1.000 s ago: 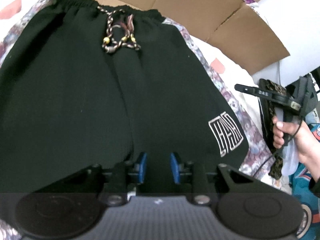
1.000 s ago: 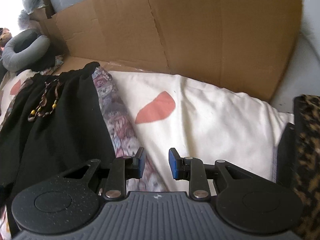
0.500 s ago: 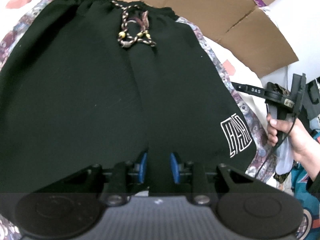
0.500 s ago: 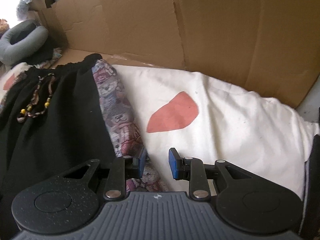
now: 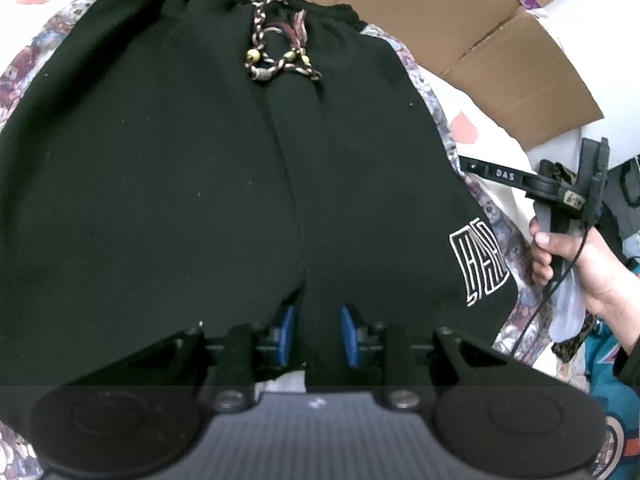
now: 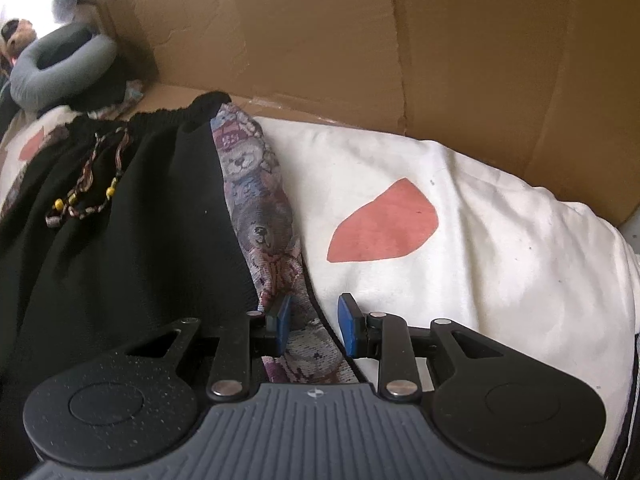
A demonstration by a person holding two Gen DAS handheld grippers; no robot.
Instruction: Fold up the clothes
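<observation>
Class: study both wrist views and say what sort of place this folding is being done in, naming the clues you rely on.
Probably a bedroom or other home room: the black shorts lie on a soft white cover with pink patches, a grey neck pillow sits behind, and flattened cardboard lines the back.

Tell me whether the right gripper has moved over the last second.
Yes. The right gripper has shifted left toward the black shorts: the pink patch on the white cover now sits right of the jaws, and the teddy-print side panel lies between them.

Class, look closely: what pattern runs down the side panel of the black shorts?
A teddy-bear print in muted purples and greys on the side panel, clearest in the right wrist view.
</observation>
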